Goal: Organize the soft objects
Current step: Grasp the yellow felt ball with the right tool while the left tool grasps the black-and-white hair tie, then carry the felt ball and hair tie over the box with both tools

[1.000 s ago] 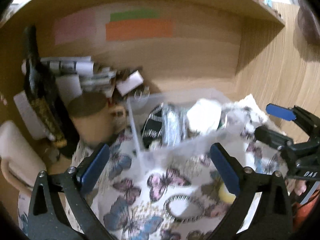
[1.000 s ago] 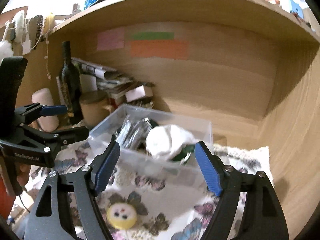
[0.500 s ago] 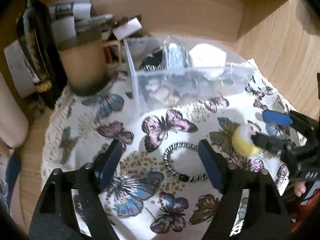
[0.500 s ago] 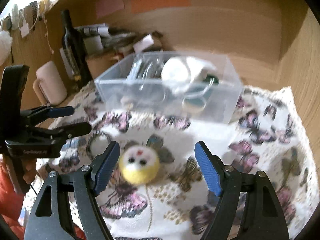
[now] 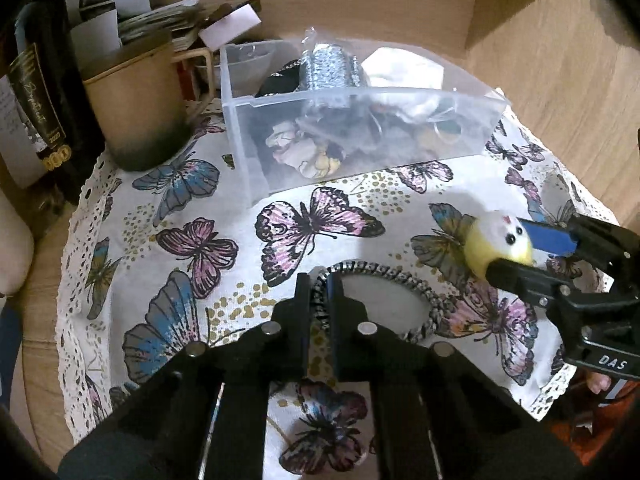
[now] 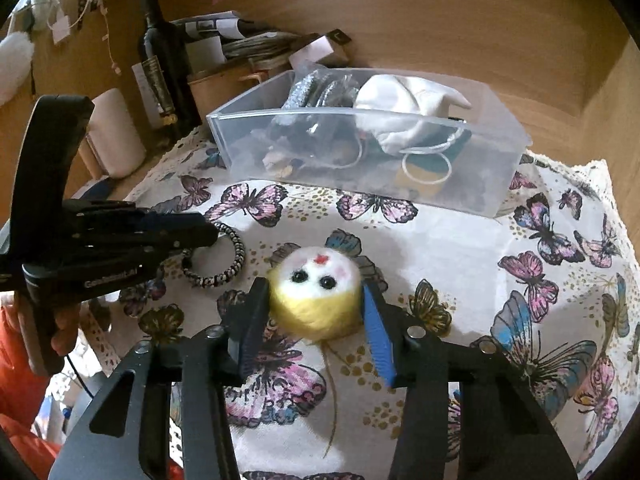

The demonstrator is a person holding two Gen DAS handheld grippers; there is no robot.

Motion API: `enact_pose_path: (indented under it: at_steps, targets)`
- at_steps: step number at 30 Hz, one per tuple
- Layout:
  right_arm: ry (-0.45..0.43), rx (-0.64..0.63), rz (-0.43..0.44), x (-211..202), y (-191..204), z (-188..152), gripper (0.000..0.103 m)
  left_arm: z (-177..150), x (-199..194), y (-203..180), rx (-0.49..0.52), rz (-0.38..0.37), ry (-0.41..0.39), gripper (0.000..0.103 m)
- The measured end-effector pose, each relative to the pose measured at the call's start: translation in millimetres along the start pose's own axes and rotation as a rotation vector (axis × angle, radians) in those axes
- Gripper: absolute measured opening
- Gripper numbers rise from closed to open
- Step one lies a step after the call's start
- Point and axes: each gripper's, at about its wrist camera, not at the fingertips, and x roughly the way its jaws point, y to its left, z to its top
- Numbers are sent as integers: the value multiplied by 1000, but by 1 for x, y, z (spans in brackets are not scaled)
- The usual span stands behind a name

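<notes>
My left gripper [image 5: 319, 284] is shut on the near side of a black-and-white hair tie [image 5: 384, 276] that lies on the butterfly cloth; both show in the right wrist view, the gripper [image 6: 208, 234] and the tie [image 6: 224, 272]. My right gripper [image 6: 314, 300] is closed around a yellow-and-white fuzzy ball with a face [image 6: 316, 296], resting on the cloth; the ball also shows in the left wrist view [image 5: 496, 240]. A clear plastic bin [image 6: 460, 188] behind holds a white cloth, a silvery item and other soft things.
A tan mug [image 5: 136, 112], a dark wine bottle [image 6: 160, 60], stacked papers and a white mug [image 6: 116, 136] crowd the back left. Wooden walls close in behind and on the right. The butterfly cloth [image 6: 540, 280] covers the table.
Both grippers came down from the bin to the cloth. The left one closed on the hair tie, the right one closed around the fuzzy ball.
</notes>
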Motion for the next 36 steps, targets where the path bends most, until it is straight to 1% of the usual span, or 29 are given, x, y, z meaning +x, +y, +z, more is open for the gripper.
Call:
enact_pose_path:
  at_steps: [2,8,18,21,23,24,27,29,31,36]
  targets:
    - [-11,-8,-14,-2,0,1,42,1,-4,-1,4,5,-15,6]
    - [-55,1,-26,-12,-5,11,42,12,-29,-2,5,22,-97,6]
    - [-169,14,-74,-39,-18,38,42,48,-76,6,-12,23,-279,6]
    - [-209,13,-90,-48,-23,48,42,58,-83,7,-14,22,-311,6]
    - [-226,16,-92,-51,-26,53,42,61,-82,10,-17,19,-302,7]
    - [-233,19,-93,-52,-28,55,42,61,-77,12,-17,26,-284,8]
    - [-234,24,-92,-52,-31,56,42,57,-61,16,-15,40,-222,22]
    - [-222,27,-90,-49,-34,55,42,51,-45,20,-13,47,-169,38]
    - [-214,33,-91,-48,-36,54,42,45,-29,24,-11,71,-122,44]
    - [-200,44,-88,-43,-39,52,42,32,1,34,-15,88,-17,44]
